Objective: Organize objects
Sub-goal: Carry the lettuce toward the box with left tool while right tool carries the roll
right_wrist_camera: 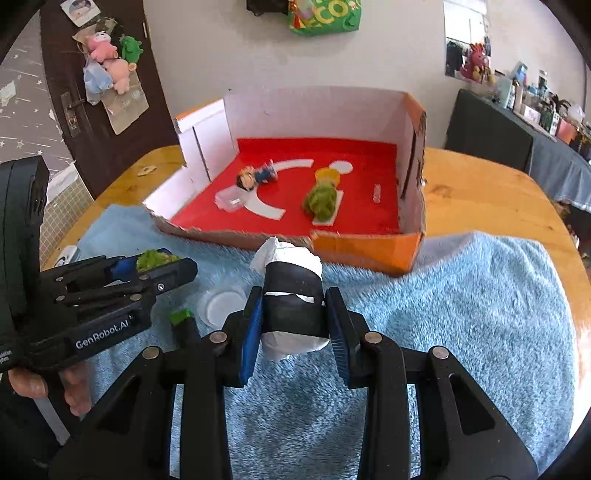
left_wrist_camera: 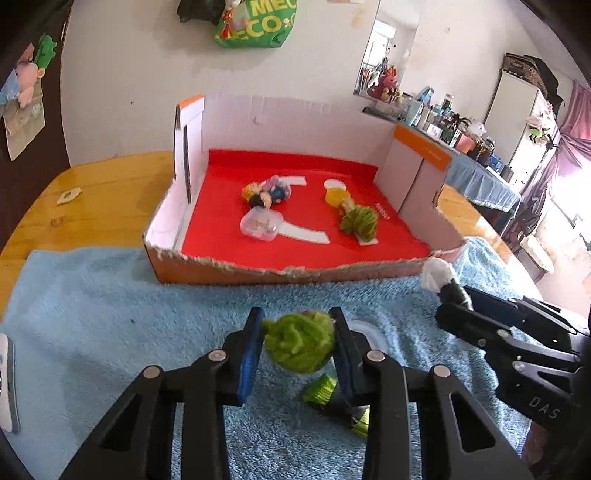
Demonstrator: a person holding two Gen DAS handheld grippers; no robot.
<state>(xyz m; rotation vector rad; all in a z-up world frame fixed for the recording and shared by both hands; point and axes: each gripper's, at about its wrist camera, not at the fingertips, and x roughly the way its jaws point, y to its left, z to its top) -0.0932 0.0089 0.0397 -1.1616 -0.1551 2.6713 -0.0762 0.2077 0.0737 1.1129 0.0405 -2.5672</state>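
The left tool (left_wrist_camera: 298, 345) is clamping a green yarn-haired doll (left_wrist_camera: 300, 347) by its fuzzy head between the blue pads, with the doll's dark body and green-trimmed limbs hanging down toward the blue fluffy towel (left_wrist_camera: 110, 314) that is covering the near part of the wooden surface (left_wrist_camera: 110, 177). Just beside it, the right tool (right_wrist_camera: 294, 317) is gripping a black roll stuffed with white paper (right_wrist_camera: 293, 295), held above the same towel. A clear round lid (right_wrist_camera: 221, 304) is lying on the towel between the two tools. Ahead of both, an open cardboard box (left_wrist_camera: 221, 271) with a torn front edge and a red floor is sitting partly on the towel; inside it, a second green-haired doll (left_wrist_camera: 357, 219) with a yellow cap, a clear plastic case (left_wrist_camera: 260, 224) and a cluster of small figures (left_wrist_camera: 266, 192) are lying well apart from the walls. A green bag (right_wrist_camera: 325, 16) is hanging on the wall behind.
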